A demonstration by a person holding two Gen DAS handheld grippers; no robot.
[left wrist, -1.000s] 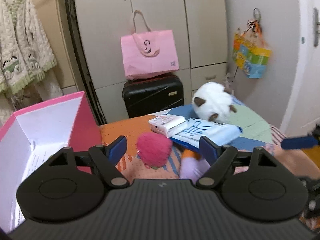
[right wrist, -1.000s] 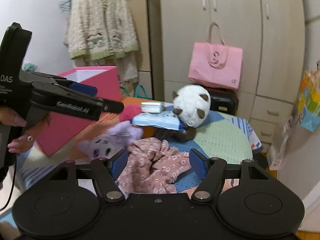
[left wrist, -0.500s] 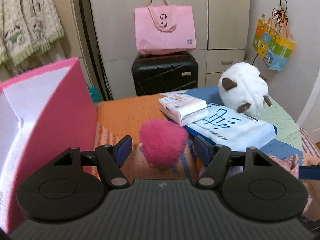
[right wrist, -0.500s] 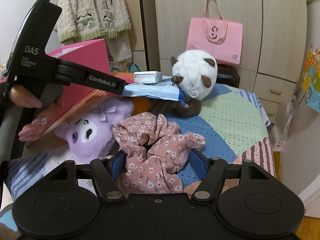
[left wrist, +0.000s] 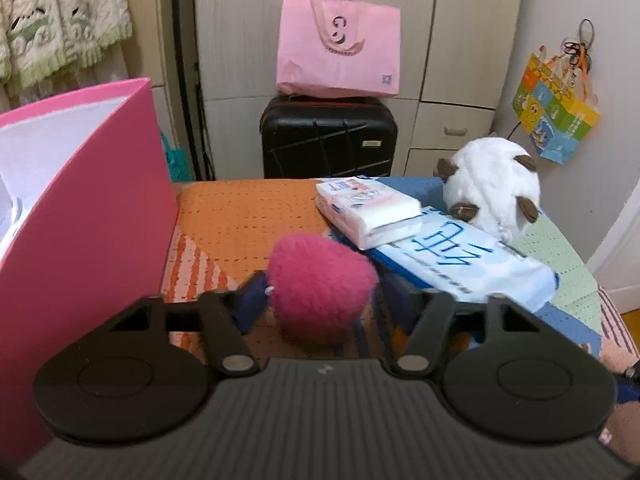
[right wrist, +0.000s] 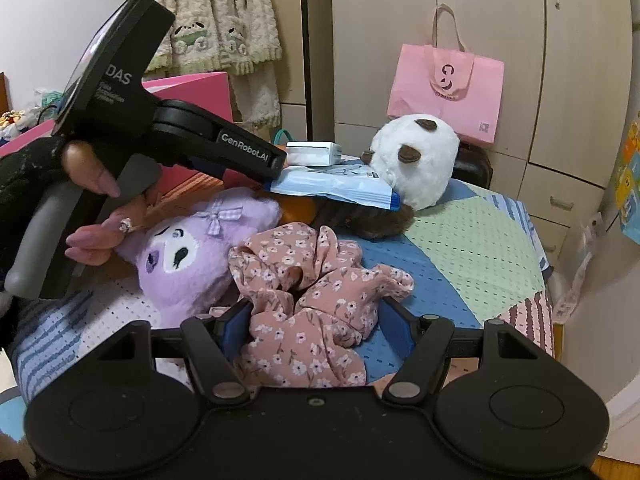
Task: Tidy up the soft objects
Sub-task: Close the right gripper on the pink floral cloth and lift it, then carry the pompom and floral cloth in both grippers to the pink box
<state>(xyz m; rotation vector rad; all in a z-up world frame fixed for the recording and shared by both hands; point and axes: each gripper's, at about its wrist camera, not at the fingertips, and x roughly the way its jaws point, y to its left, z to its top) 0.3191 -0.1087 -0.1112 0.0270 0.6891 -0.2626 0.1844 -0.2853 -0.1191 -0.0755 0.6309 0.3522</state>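
Round tabletop (right wrist: 460, 236) under a patchwork cloth, wardrobes and a pink tote behind. Left tool (left wrist: 316, 300) closing around the pink pompom (left wrist: 320, 284) near the tabletop's middle, pads at its sides, firm contact not yet clear. Right tool (right wrist: 314, 320) closing over the floral scrunchie (right wrist: 316, 292) at the near edge, blue pads not yet pressing. Beyond: purple plush (right wrist: 188, 248), white plush (right wrist: 416, 160), tissue packs. Pink box (left wrist: 84, 208) at the left edge, nothing visibly stowed inside. Sorting barely begun, by the look of it.
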